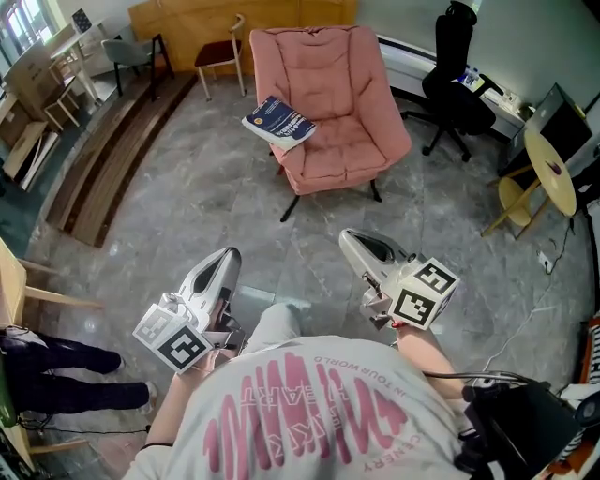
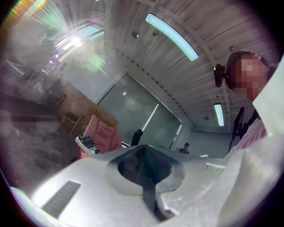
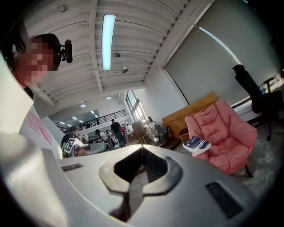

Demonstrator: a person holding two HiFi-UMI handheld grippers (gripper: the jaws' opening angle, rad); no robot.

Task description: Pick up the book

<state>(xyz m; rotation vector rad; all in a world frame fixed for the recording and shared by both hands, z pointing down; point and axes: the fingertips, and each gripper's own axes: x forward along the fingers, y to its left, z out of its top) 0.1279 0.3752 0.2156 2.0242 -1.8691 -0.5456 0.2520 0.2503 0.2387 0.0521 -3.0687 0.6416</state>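
Head view: the left tool (image 1: 228, 255) and the right tool (image 1: 350, 238) are held side by side at about 6 o'clock in the frame, above the grey stone floor (image 1: 187, 206). Both point toward 12 o'clock.

Tool state: in each gripper view the two jaws meet along a closed seam. Both tools are fully closed, with nothing between the jaws.

Task item: the book (image 1: 279, 122) has a blue cover. It lies on the arm of a pink armchair (image 1: 342, 103), at the chair's 9 o'clock side, with part of it overhanging the arm's edge. The book is at roughly 12 o'clock from both tools and well apart from them. Neither tool touches it.

Surroundings: a black office chair (image 1: 457, 70) stands at 2 o'clock from the armchair. A round yellow desk (image 1: 548, 169) stands at 3 o'clock in the frame. A wooden cabinet (image 1: 187, 23) stands along the wall at 11 o'clock.
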